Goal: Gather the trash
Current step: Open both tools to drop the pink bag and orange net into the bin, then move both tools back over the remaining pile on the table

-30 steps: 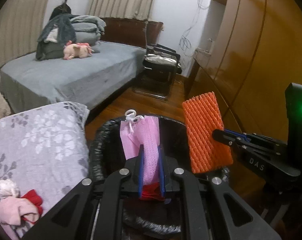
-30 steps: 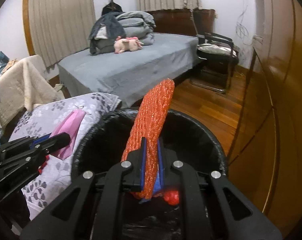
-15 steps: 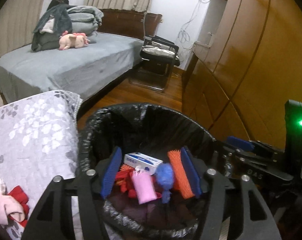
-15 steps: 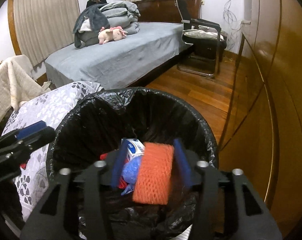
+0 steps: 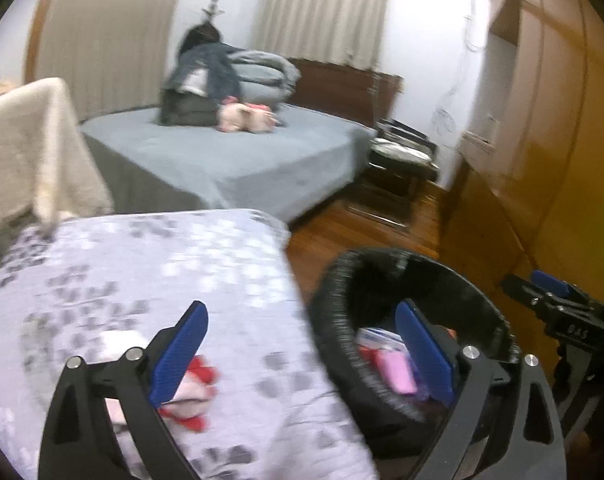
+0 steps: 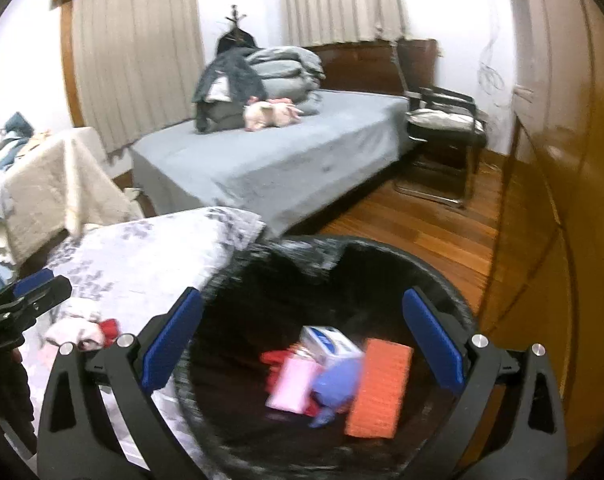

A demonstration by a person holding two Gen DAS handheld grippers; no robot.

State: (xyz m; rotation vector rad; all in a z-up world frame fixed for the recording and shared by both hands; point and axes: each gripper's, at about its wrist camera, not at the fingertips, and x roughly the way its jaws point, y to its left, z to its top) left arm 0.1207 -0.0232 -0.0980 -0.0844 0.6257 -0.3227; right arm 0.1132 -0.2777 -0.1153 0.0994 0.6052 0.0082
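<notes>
A black-lined trash bin (image 6: pixel 441 280) (image 5: pixel 333 292) stands on the floor beside a flowered cushion (image 5: pixel 150 272). Inside it lie an orange foam net (image 6: pixel 377 388), a pink bag (image 6: pixel 292 384), a white-and-blue box (image 6: pixel 329 344), a blue wad (image 6: pixel 337 376) and red scraps. My right gripper (image 6: pixel 302 344) is open and empty above the bin. My left gripper (image 5: pixel 302 352) is open and empty, straddling the cushion edge and the bin rim. A pink-and-red cloth bundle (image 5: pixel 190 392) (image 6: pixel 82 330) lies on the cushion by the left finger.
A grey bed (image 6: pixel 270 160) with folded bedding and a pink plush toy (image 6: pixel 270 114) is behind. A black chair (image 6: pixel 445 120) stands by a wooden wardrobe (image 6: pixel 561 200) on the right. A cream-covered seat (image 5: pixel 26 148) is at the left.
Both grippers opened and dropped the pink bag and orange foam net into the bin. The left gripper then swung left and up over the cushion; the right one rose slightly.
</notes>
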